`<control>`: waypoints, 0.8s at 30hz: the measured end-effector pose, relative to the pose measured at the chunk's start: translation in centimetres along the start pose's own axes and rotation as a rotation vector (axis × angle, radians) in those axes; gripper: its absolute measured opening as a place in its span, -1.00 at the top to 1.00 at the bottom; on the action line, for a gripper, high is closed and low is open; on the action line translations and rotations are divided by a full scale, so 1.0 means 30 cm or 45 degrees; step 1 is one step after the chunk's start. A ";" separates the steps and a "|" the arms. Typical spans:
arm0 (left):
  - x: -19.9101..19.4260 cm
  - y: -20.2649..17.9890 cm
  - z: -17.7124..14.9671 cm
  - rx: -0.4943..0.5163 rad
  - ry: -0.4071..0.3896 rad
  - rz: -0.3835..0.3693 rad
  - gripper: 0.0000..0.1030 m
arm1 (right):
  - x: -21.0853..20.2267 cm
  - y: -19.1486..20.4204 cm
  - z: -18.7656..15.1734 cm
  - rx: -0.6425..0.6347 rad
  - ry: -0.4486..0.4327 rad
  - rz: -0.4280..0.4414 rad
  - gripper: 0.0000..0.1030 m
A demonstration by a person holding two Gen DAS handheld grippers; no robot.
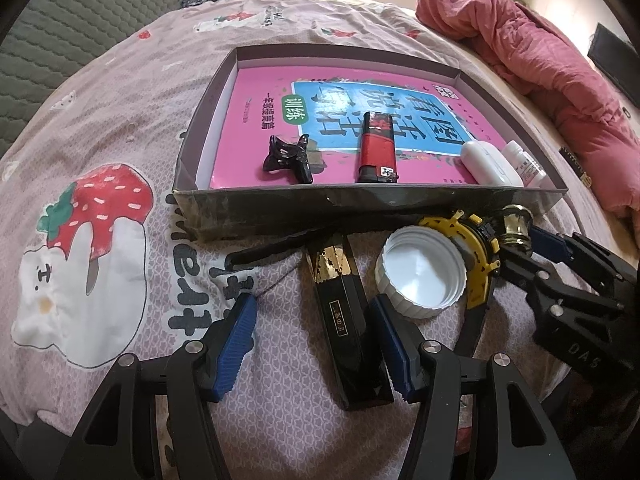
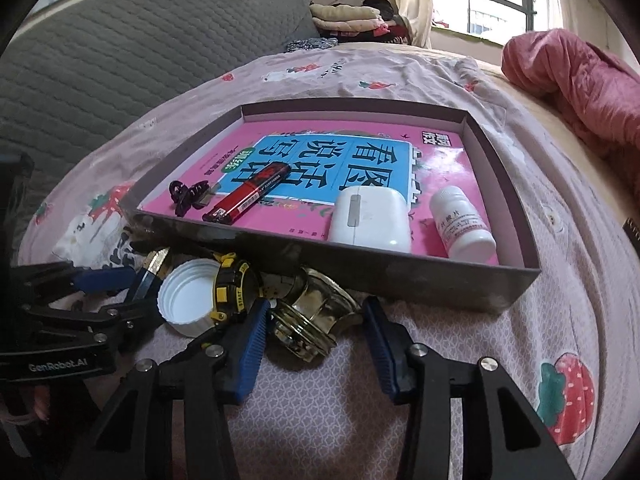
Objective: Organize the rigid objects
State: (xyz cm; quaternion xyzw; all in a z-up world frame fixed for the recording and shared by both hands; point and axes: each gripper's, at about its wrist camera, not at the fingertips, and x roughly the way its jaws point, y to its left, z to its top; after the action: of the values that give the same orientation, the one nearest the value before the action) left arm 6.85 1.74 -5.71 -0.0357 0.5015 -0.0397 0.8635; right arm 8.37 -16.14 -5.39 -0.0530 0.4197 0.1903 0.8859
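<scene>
I am midway through the sorting: the shallow box (image 2: pixel 404 276) on the bed (image 1: pixel 132 92) already holds a black hair clip (image 1: pixel 289 159), a red lighter (image 1: pixel 378 148), a white case (image 2: pixel 370 220) and a small white bottle (image 2: pixel 464 224), all lying on a pink book (image 1: pixel 248 128). Four things wait on the bedspread just outside the box's near wall: a black-and-gold bar (image 1: pixel 344 320), a white cap (image 1: pixel 420 270) lying open side up, a yellow-and-black watch (image 2: pixel 232 288) and a brass knob (image 2: pixel 312 320).

My right gripper (image 2: pixel 316 340) is on the knob now. Its jaws stand either side of it; the left pad looks to be touching, but there is a gap on the right, so I judge it not gripped yet. My left gripper (image 1: pixel 316 344) has its jaws open around the black-and-gold bar, only the right pad close against it.

Next I need to close the right jaws squarely on the knob, which is round and shiny and may roll or slip, then lift it over the wall into a bare part of the box.
</scene>
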 end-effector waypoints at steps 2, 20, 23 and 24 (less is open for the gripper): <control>0.001 -0.003 0.000 0.010 -0.003 0.003 -0.19 | -0.004 -0.009 0.002 0.019 -0.004 0.000 0.08; -0.018 0.031 0.013 -0.022 -0.001 -0.057 0.47 | -0.038 -0.062 -0.010 0.146 -0.004 0.003 0.08; -0.022 0.035 0.007 -0.023 0.018 -0.056 0.53 | -0.043 -0.067 -0.011 0.164 -0.005 0.009 0.08; -0.024 0.037 0.005 -0.027 0.023 -0.058 0.53 | -0.044 -0.069 -0.012 0.170 -0.004 0.009 0.08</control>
State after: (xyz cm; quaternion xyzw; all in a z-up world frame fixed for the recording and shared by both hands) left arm 6.65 2.93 -5.11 -0.0560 0.5086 -0.0542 0.8574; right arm 8.12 -18.53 -4.76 0.0081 0.4304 0.1650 0.8874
